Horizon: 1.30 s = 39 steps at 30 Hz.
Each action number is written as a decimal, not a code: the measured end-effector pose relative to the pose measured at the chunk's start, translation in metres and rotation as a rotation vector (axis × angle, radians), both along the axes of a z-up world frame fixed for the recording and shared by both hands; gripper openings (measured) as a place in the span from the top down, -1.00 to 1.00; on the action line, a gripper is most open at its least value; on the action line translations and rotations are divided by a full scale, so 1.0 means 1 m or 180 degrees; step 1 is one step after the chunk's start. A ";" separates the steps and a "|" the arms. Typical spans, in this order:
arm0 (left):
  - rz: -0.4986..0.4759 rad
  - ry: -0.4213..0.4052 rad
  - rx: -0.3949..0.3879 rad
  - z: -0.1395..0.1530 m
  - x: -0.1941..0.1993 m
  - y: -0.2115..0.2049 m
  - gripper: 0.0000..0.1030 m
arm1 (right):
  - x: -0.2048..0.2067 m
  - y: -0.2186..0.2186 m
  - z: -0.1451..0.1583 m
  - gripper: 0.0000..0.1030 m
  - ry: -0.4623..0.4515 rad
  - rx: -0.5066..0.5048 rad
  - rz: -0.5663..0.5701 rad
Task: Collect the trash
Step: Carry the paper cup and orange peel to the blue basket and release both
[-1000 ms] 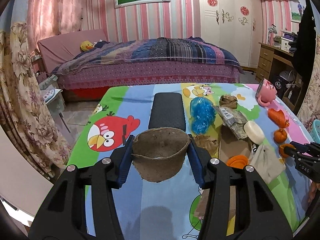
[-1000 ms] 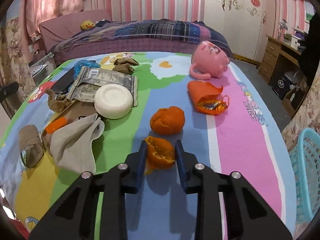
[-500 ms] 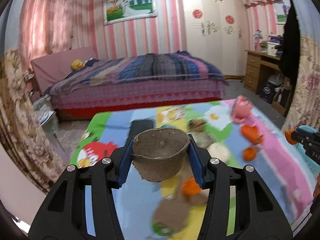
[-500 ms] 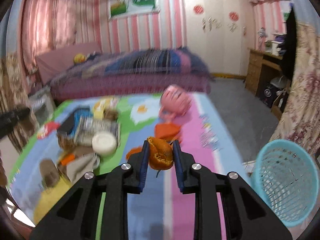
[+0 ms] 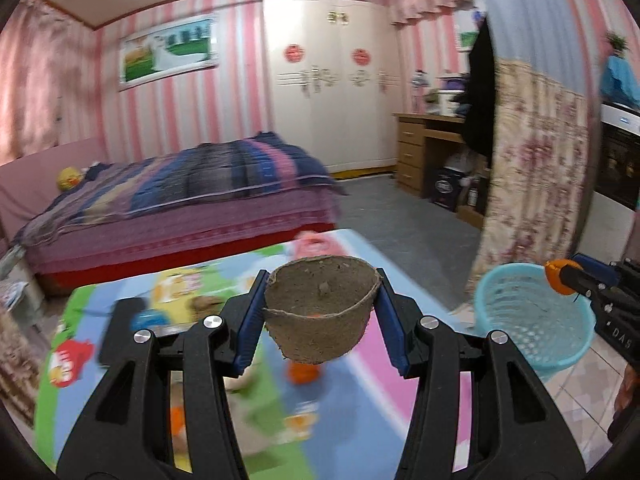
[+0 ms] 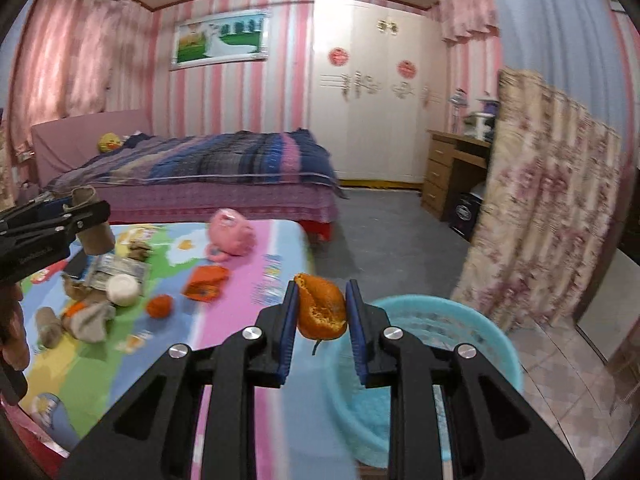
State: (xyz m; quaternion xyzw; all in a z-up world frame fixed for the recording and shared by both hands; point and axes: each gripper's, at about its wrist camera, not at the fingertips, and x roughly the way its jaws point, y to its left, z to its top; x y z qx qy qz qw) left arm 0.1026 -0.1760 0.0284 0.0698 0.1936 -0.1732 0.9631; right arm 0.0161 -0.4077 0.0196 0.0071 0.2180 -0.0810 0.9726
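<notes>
My left gripper (image 5: 320, 316) is shut on a brown paper-pulp cup (image 5: 322, 310) and holds it in the air above the cartoon-print table (image 5: 120, 360). My right gripper (image 6: 322, 314) is shut on an orange peel (image 6: 322, 312), held above the near rim of a light-blue mesh basket (image 6: 452, 332) that stands on the floor right of the table. In the left wrist view the basket (image 5: 532, 320) is at the right, with the right gripper (image 5: 576, 280) and the peel (image 5: 554, 276) over its far rim. The left gripper also shows in the right wrist view (image 6: 60, 216).
On the table lie another orange peel (image 6: 160, 306), an orange wrapper (image 6: 206, 280), a pink pig toy (image 6: 230, 236), a white round lid (image 6: 122, 288), a grey cloth (image 6: 92, 318) and several wrappers. A floral curtain (image 6: 540, 200) hangs behind the basket. A bed (image 6: 200, 176) is beyond.
Both grippers have risen from the table and swung right toward the basket. The right gripper with the peel now hangs over the basket. The left still holds the cup.
</notes>
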 end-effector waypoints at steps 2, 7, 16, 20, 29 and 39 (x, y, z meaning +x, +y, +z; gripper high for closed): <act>-0.0127 0.0023 -0.0014 -0.006 -0.004 -0.028 0.02 | -0.005 -0.016 -0.005 0.53 0.0028 0.0012 -0.0091; -0.0339 0.0164 -0.0040 -0.023 -0.001 -0.075 0.03 | -0.022 -0.061 -0.026 0.53 0.0086 0.0129 -0.0363; -0.0621 0.0291 0.0102 -0.049 0.005 -0.148 0.02 | -0.037 -0.111 -0.048 0.53 0.0017 0.0360 -0.0719; -0.0704 0.0333 0.0128 -0.055 0.007 -0.165 0.02 | -0.037 -0.137 -0.045 0.53 -0.0108 0.0548 -0.0830; -0.0895 0.0421 0.0201 -0.071 0.016 -0.211 0.02 | -0.021 -0.158 -0.040 0.53 -0.0028 0.0383 -0.0908; -0.1055 0.0447 0.0279 -0.085 0.030 -0.245 -0.41 | -0.017 -0.160 -0.058 0.53 0.0045 0.0427 -0.0956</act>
